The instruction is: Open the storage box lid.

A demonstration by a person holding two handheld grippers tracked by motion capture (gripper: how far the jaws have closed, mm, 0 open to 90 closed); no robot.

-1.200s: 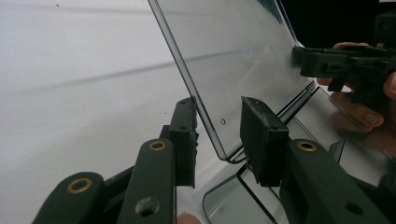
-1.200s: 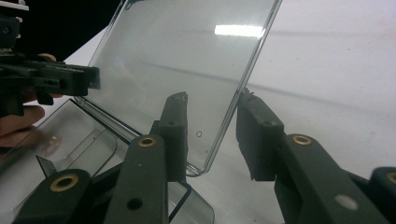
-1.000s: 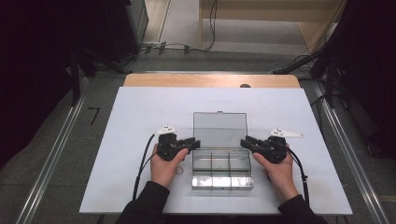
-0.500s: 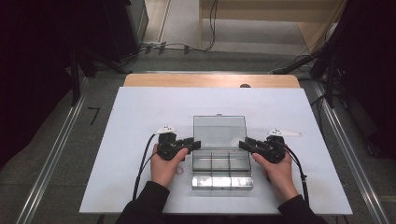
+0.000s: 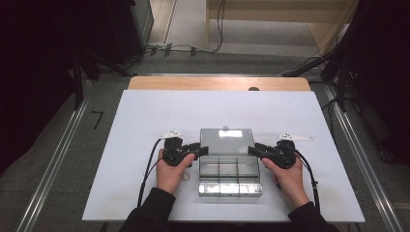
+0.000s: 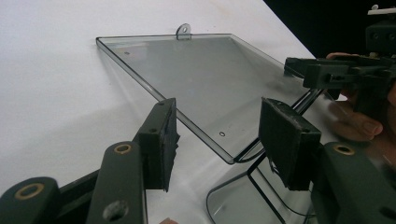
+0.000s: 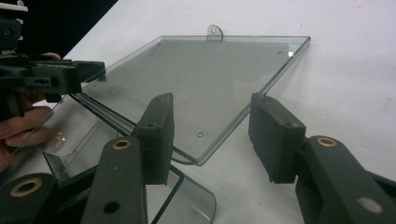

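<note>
A white tabletop [image 5: 145, 145] fills the middle of the high view, with a strip of bare wood [image 5: 217, 83] along its far edge, grey floor with cables beyond, and dark equipment to either side. Near the person's edge of the table sits a clear plastic compartment box [image 5: 228, 166], its base split into small cells by dividers and its hinged lid [image 5: 226, 140] thrown back so that it lies flat on the table behind the base, with a small hanging tab [image 5: 225, 128] at the lid's far edge. The left gripper [image 5: 199, 150], held in the person's left hand [image 5: 170, 174], points inward at the left side of the box where lid meets base; the right gripper [image 5: 252, 150], in the right hand [image 5: 290, 180], mirrors it at the right side. In the left gripper view the two black jaws stand apart with the near left corner of the lid [image 6: 205, 88] between them, and the pads [image 6: 161, 140] press on nothing; the other gripper and fingers show across the lid at the upper right. In the right gripper view the jaws likewise straddle the lid's corner [image 7: 210, 79] with clear gaps either side of the edge. Both pairs of jaws have just been opening, so each gripper is parted around the lid's edge without gripping it.
</note>
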